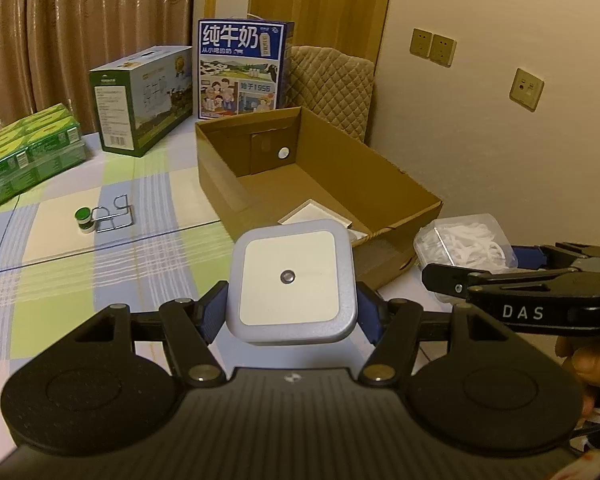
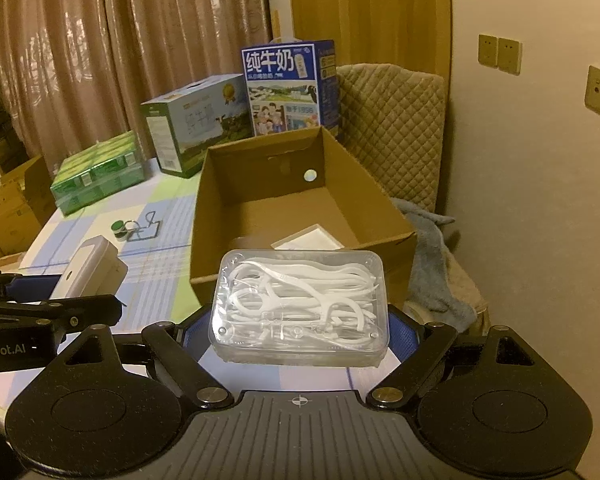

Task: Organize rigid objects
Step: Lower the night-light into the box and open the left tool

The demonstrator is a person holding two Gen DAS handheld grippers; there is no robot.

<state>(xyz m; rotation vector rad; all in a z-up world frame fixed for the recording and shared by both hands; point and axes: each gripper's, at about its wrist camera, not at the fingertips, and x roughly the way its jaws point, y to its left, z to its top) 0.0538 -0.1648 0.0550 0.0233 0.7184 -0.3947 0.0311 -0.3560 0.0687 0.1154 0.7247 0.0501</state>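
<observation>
Both light, stiff, slick plastic: night light (image 1: pixel 291 282) pinched by its flat sides in half-open left jaws, floss-pick case (image 2: pixel 300 306) clamped wide across its ends in right jaws, near cardboard box (image 2: pixel 384 216).

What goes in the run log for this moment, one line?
left claw: holds night light | right claw: holds floss pick case | cardboard box: open, just ahead of both
</observation>
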